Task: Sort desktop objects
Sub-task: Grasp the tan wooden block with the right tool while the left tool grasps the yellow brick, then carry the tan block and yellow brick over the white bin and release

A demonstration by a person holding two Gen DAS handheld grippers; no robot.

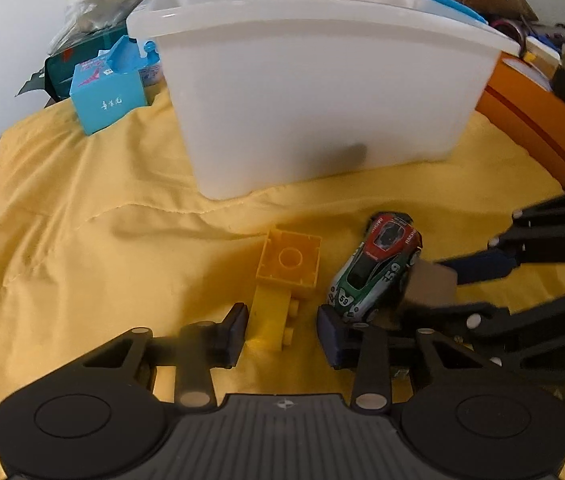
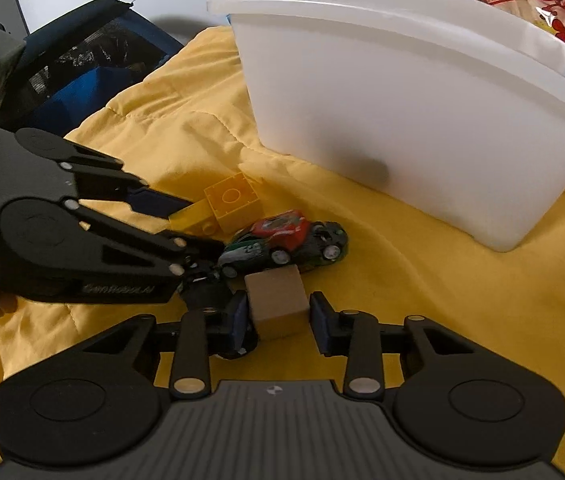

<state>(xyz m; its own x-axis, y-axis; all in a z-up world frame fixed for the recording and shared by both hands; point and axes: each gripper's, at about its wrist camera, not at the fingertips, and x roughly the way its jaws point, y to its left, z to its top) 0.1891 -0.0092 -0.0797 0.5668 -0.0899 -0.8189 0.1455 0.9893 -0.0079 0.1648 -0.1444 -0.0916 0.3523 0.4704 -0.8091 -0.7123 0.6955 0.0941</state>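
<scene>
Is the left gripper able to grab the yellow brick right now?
Probably yes. The left gripper is open with the yellow brick already between its fingers. The toy car sits just outside the right finger, so it may get nudged.

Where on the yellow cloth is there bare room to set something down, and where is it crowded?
Bare yellow cloth lies left of the yellow blocks, between the blue carton and the left gripper. In the right wrist view, more lies right of the wooden cube, below the white bin. The blocks, toy car, cube and both grippers crowd together.
</scene>
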